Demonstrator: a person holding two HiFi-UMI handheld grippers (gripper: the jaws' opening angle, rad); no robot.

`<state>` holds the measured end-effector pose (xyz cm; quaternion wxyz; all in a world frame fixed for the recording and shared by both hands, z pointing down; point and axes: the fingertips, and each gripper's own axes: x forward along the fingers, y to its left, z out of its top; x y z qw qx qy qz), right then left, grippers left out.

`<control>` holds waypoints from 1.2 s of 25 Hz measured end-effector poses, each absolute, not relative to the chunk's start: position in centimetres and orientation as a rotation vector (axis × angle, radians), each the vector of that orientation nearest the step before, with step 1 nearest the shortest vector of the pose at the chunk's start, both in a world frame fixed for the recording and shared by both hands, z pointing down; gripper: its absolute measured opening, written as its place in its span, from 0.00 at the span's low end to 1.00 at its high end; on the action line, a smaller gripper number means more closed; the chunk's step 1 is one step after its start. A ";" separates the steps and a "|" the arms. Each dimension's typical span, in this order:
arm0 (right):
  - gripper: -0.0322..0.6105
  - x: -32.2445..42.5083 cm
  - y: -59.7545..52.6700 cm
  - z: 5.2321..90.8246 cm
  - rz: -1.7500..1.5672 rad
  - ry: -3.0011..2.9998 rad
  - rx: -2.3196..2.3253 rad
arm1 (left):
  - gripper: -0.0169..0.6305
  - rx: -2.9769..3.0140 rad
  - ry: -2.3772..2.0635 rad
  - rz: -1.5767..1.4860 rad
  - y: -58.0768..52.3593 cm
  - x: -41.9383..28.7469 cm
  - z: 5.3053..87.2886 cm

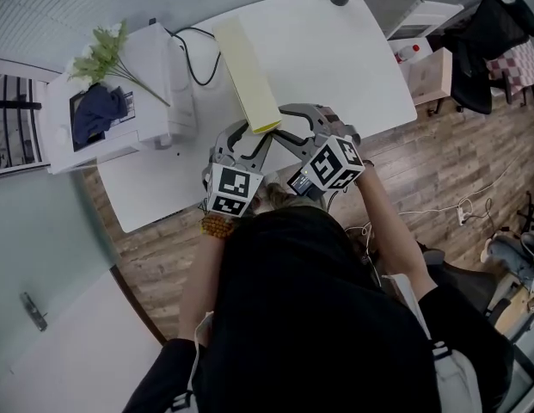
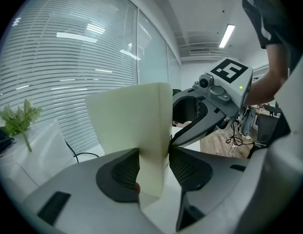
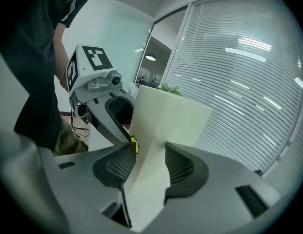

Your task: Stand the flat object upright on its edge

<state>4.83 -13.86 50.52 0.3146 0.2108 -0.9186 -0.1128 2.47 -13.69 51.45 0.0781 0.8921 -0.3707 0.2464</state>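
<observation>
The flat object (image 1: 246, 74), a pale yellow board, is on the white bench (image 1: 335, 54), the broadest thing we see. It reaches from near the bench's front edge away toward its far side. To the left of the board stands a white machine (image 1: 150, 67).

We hold the board's near end with both tools. The left gripper (image 2: 154, 165) has its jaws clenched on the board, with a ribbed pad (image 2: 123, 172) against each side. The right gripper (image 3: 150, 162) grasps it the same way from the other side. In both gripper views the board rises from between the jaws, showing one broad face and one narrow edge. From above we cannot tell whether it lies flat or is tipped up.

A dark blue cloth (image 1: 99, 110) lies on the machine, and a green sprig (image 1: 99, 54) lies across its top. A black cable (image 1: 200, 63) loops between the machine and the board.
</observation>
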 end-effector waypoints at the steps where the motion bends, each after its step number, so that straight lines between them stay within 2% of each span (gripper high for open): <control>1: 0.33 4.6 -13.9 50.1 -0.310 -2.423 0.566 | 0.32 2.666 -1.126 0.723 -13.8 2.2 51.2; 14: 0.28 1.9 -14.5 46.1 -0.160 -2.421 0.826 | 0.30 2.794 -1.188 0.710 -14.3 -0.7 46.8; 30: 0.27 6.3 -19.3 43.9 -0.239 -2.599 0.724 | 0.31 2.786 -1.360 0.838 -19.0 4.3 44.8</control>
